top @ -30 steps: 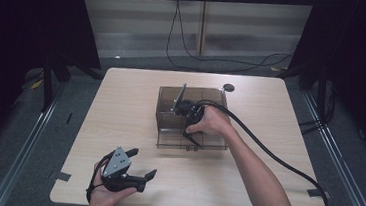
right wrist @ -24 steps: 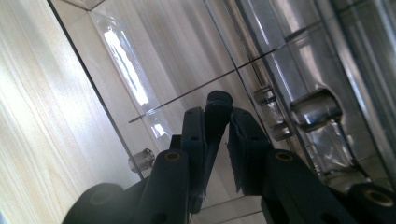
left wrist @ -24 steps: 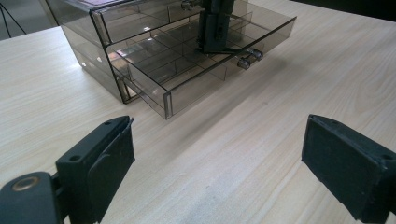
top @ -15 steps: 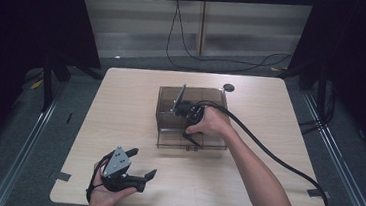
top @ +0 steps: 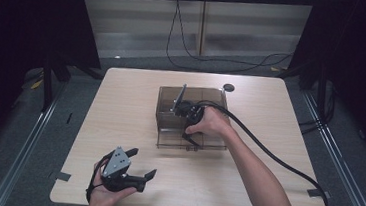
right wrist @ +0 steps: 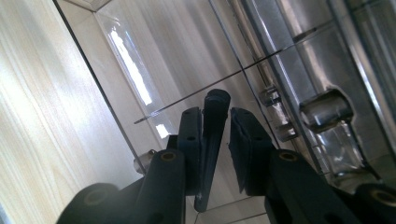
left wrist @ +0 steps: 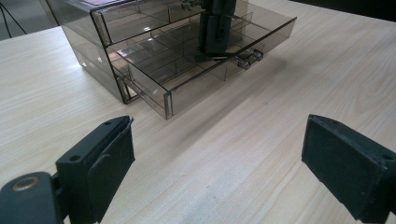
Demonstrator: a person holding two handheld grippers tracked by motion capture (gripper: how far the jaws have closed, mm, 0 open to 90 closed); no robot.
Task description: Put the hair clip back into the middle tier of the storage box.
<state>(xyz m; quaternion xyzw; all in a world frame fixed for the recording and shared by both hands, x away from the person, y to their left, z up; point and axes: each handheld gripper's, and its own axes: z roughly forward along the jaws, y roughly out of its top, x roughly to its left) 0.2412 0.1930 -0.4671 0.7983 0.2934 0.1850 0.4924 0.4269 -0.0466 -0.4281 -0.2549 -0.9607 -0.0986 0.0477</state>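
Right, your right gripper (right wrist: 229, 116) has its jaws almost together, with a thin dark strip (right wrist: 212, 140) standing between them. The strip lies against the left-hand pad in the right gripper view, and a sliver of light shows at the other pad, so I read the pinch as loose, not clamped. It points down into the pulled-out lower drawer (left wrist: 205, 88) of the smoked clear drawer box (top: 191, 96), centre of the high view. The strip sits over the drawer floor beside a divider; I can't tell whether it touches down.

Step, as I judge it: dropping the strip into a drawer compartment. Next you need to spread the jaws wider, then lift straight up so the pads don't drag it back out.

Your left gripper (left wrist: 215, 154) is spread wide and empty, low over the table (top: 270, 115), lower left of the high view.

No brand, label or readable writing anywhere.
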